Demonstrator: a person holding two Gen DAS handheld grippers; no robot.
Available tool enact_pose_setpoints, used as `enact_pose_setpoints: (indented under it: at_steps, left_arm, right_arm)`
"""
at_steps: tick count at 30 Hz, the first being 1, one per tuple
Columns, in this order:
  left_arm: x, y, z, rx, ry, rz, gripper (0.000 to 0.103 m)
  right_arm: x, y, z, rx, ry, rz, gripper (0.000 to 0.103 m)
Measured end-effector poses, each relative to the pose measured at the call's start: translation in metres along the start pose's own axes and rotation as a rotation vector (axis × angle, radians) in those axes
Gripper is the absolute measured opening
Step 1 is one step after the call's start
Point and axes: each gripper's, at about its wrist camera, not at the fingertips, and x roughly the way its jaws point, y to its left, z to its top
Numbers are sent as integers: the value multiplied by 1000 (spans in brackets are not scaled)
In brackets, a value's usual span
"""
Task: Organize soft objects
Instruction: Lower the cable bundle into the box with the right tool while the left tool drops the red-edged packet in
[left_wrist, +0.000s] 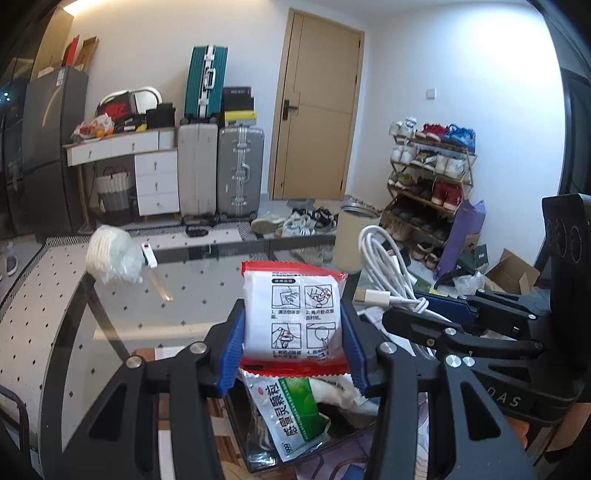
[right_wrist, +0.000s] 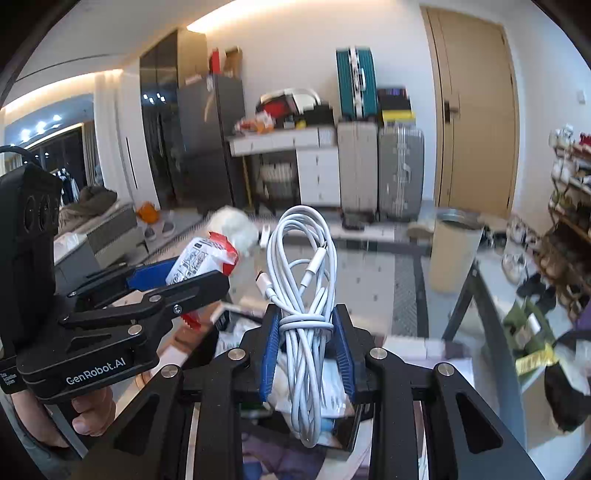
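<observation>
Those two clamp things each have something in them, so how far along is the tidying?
Midway, it seems. Already in the dark bin below: a green-and-white sachet and some white soft items. In hand: the left gripper clamps a red-edged white packet, and the right gripper clamps a coiled white cable, both above the bin. Left: a white fluffy wad sits on the glass table.

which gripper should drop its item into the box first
Probably left: the left hand-held gripper holds its packet right above the open box. The right hand-held gripper holds the cable off to the side.
</observation>
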Motion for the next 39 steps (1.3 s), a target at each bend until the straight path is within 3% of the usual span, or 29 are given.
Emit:
enact_pose_setpoints:
  at_steps: [10, 15, 29, 31, 39]
  left_arm:
    - [29, -4, -16, -1, 170, -4, 47]
    - [39, -9, -25, 20, 245, -2, 47]
    - [40, -12, -30, 26, 277, -32, 50]
    - [38, -12, -30, 21, 269, -20, 57]
    - [22, -5, -29, -2, 240, -2, 62]
  right_arm:
    - [49, -18, -19, 51, 242, 4, 28]
    - [65, -22, -30, 65, 314, 16, 28]
    - [67, -18, -39, 37, 342, -6, 29]
    - [65, -17, -39, 33, 338, -5, 30]
    - [49, -19, -40, 47, 321, -5, 39]
